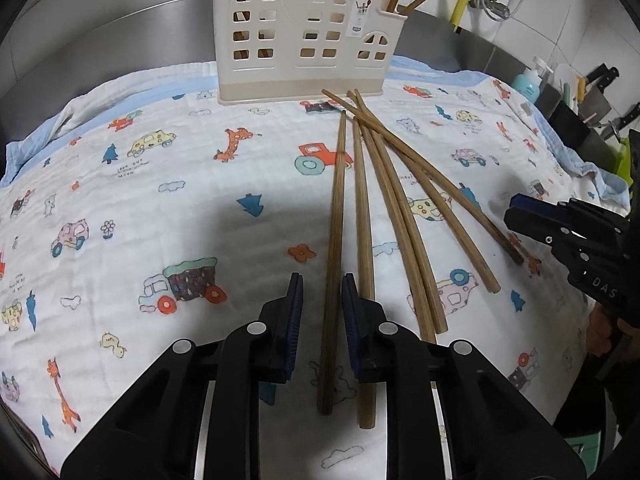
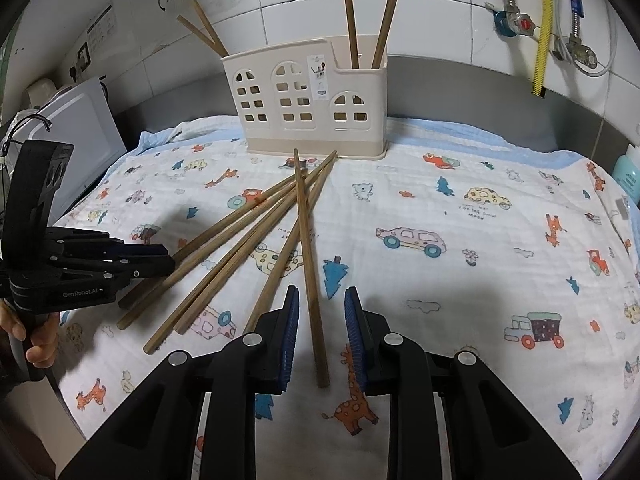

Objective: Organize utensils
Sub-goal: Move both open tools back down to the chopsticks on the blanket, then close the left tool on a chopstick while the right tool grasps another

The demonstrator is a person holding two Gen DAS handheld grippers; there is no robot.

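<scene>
white wall tiles (image 2: pixel 440 8) are gleaming behind the counter (image 1: pixel 480 48), a yellow hose (image 2: pixel 541 40) is hanging down, knives (image 1: pixel 600 84) are standing right.

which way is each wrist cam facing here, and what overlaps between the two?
Left wrist: on the left gripper, angled down over loose brown wooden chopsticks on a cartoon-print white cloth; own blue-padded fingers straddle one chopstick; right gripper at right edge.
Right wrist: on the right gripper, same downward tilt, straddling another chopstick; left gripper and hand at left.
Shared: cream house-shaped plastic utensil holder ahead, chopsticks, cloth.
</scene>
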